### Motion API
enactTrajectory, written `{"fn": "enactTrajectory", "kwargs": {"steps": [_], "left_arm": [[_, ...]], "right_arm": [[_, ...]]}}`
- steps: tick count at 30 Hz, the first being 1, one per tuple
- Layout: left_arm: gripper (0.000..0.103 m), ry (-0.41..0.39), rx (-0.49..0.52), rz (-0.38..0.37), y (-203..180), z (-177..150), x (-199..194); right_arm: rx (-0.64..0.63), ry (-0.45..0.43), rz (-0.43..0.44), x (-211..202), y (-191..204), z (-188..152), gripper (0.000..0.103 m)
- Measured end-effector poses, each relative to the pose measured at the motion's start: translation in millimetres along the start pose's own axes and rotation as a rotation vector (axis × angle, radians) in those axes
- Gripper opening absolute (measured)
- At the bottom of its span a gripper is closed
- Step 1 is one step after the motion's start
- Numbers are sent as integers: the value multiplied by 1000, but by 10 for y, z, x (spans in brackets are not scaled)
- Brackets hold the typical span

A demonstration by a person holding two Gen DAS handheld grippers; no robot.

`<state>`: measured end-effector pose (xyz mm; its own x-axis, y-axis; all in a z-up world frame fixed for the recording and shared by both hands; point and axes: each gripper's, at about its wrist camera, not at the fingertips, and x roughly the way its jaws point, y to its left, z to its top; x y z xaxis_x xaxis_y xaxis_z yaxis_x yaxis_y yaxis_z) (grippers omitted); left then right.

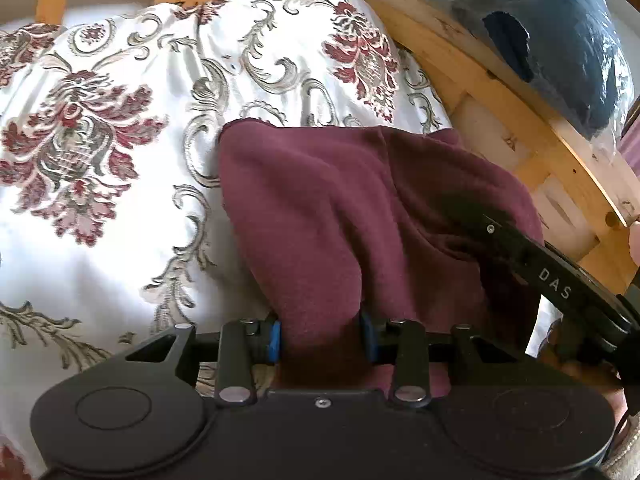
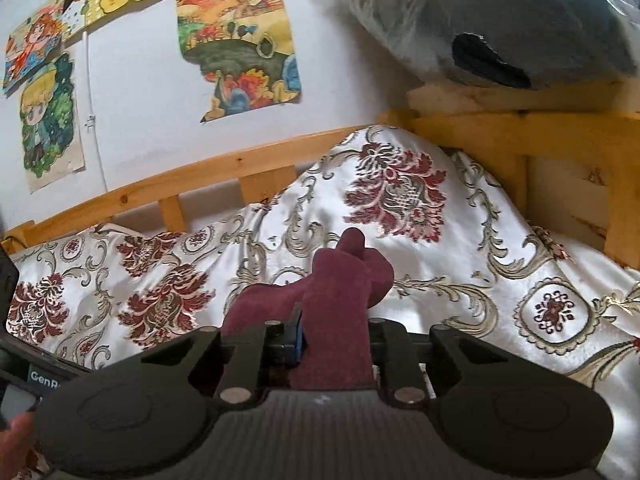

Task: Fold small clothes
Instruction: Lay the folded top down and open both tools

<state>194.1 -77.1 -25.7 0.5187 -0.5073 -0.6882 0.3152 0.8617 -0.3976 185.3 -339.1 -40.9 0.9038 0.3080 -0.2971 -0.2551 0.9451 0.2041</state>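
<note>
Maroon fleece, a small garment (image 1: 320,200), hangs bunched above the flowered bedspread (image 1: 100,208), raised between both tools. The left gripper (image 1: 322,338) pinches a thick wad of it between its blue pads (image 1: 273,340); the right gripper (image 2: 334,340) clamps another gathered edge, which sticks up over the bedspread as a crumpled knob. Because both grips hold bunches rather than flat corners, the cloth may come down on the bedspread twisted, giving a lumpy fold. A layer could also slide out of the looser left pinch, and the right gripper crossing close beside the left one risks a knock.
</note>
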Motion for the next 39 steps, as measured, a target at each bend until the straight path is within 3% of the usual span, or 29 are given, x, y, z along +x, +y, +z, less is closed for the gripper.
{"fn": "enactTrajectory", "kwargs": {"steps": [5, 10, 16, 21, 24, 27, 37, 39], "left_arm": [[38, -33, 3, 22, 68, 11, -122], [37, -101, 47, 54, 61, 82, -260], [37, -155, 79, 106, 196, 493, -209], [38, -193, 129, 168, 366, 704, 20], [39, -153, 74, 181, 549, 712, 175], [43, -150, 10, 168, 658, 690, 201], [75, -150, 4, 197, 589, 551, 92], [80, -153, 3, 206, 586, 478, 58]], "right_arm": [[-34, -14, 12, -5, 110, -23, 21], [-90, -87, 39, 11, 255, 78, 20], [-91, -127, 55, 448, 270, 391, 19], [-60, -78, 28, 952, 114, 438, 16], [-41, -26, -13, 1191, -12, 357, 16], [-45, -11, -30, 1282, -81, 315, 16], [-73, 57, -74, 1515, -227, 256, 17], [-64, 55, -83, 1490, -262, 227, 24]]}}
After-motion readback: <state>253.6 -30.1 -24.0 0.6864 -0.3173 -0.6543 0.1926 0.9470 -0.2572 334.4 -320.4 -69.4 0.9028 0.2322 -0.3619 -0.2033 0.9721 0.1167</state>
